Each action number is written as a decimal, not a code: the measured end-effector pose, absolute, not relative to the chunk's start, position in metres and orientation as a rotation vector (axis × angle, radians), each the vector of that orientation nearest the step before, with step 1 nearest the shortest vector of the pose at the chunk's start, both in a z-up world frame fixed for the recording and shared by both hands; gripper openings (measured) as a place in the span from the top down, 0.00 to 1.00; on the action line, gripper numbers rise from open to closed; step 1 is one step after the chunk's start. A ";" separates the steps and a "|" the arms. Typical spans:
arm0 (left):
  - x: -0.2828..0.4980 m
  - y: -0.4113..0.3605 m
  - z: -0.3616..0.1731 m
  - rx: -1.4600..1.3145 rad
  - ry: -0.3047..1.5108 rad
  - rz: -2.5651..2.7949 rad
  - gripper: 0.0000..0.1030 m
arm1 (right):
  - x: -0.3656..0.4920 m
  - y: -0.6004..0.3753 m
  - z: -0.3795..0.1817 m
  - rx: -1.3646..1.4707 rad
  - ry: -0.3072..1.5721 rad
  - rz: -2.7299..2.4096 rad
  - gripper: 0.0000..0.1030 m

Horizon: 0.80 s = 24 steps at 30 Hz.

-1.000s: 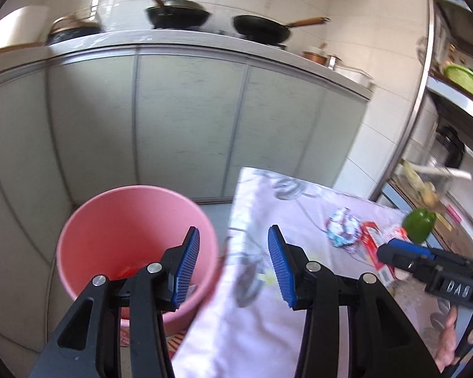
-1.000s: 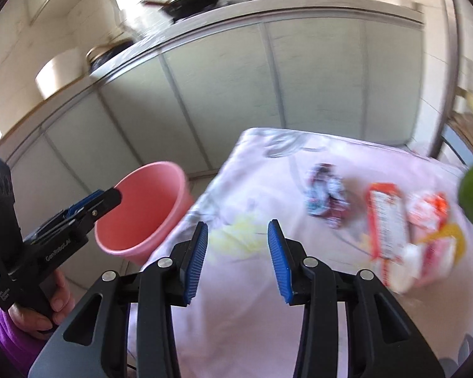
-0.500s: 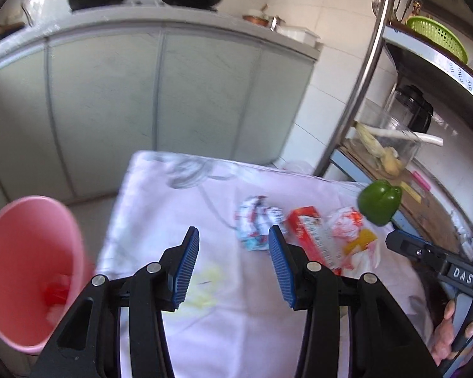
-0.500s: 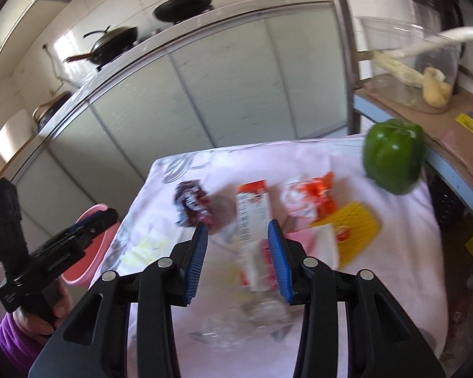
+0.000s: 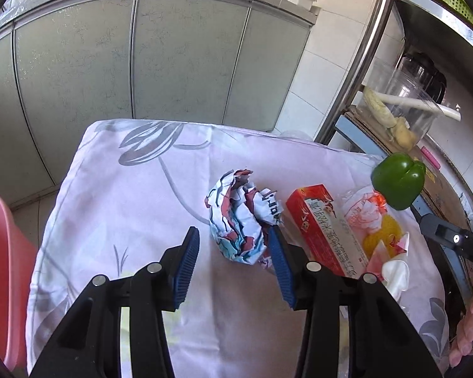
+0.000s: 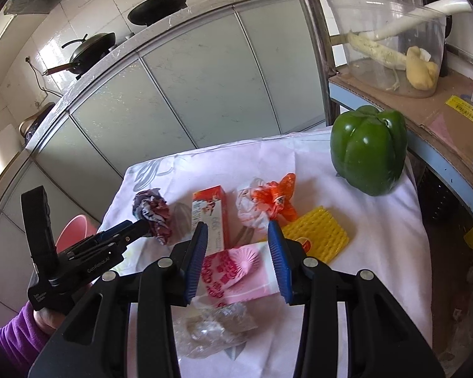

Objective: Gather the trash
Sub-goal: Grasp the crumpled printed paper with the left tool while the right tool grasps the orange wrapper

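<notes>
A crumpled printed paper ball (image 5: 241, 215) lies on the cloth-covered table (image 5: 135, 189). My left gripper (image 5: 233, 263) is open, its fingers either side of the ball's near end, not closed on it. My right gripper (image 6: 236, 261) is open above a pink and white wrapper (image 6: 236, 272). A red carton (image 6: 213, 215), an orange and white bag (image 6: 265, 204), a yellow foam net (image 6: 318, 234) and clear plastic (image 6: 211, 330) lie around it. The paper ball (image 6: 153, 214) and left gripper (image 6: 123, 231) show at left.
A green bell pepper (image 6: 369, 149) stands at the table's far right. A pink bin (image 5: 1, 252) stands on the floor left of the table. A metal shelf rack with a clear tub (image 6: 391, 41) is at right. Grey cabinets (image 5: 142, 63) stand behind.
My left gripper has swung from over the pink bin to the table and come up to the paper ball. My right gripper has moved right and forward over the wrappers. Both stay open.
</notes>
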State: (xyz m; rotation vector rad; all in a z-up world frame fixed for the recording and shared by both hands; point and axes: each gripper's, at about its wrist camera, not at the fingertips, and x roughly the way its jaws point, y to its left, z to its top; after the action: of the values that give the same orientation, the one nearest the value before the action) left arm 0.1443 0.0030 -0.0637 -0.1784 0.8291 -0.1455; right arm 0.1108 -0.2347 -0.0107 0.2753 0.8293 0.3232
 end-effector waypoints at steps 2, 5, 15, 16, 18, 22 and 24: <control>0.146 0.003 -0.066 -0.181 0.829 -0.151 0.62 | 0.116 -0.237 -0.013 0.280 0.833 0.321 0.61; 0.146 0.000 -0.067 -0.177 0.807 -0.177 0.81 | 0.121 -0.238 -0.017 0.291 0.841 0.320 0.61; 0.131 0.006 -0.052 -0.172 0.753 -0.188 0.98 | 0.136 -0.232 -0.032 0.275 0.888 0.313 0.61; 0.128 0.008 -0.050 -0.181 0.749 -0.188 0.98 | 0.138 -0.230 -0.034 0.263 0.893 0.308 0.61; 0.124 0.013 -0.048 -0.196 0.744 -0.188 0.98 | 0.142 -0.226 -0.036 0.242 0.894 0.297 0.60; 0.115 0.022 -0.046 -0.220 0.745 -0.189 0.98 | 0.152 -0.222 -0.038 0.183 0.880 0.249 0.52; 0.111 0.026 -0.046 -0.232 0.748 -0.187 0.98 | 0.159 -0.224 -0.040 0.185 0.890 0.242 0.51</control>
State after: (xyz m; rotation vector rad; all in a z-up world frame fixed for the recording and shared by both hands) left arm 0.1113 0.0263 -0.0464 -0.2317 0.7476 -0.1869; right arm 0.1594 -0.2236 -0.0404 0.1850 0.8902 0.2424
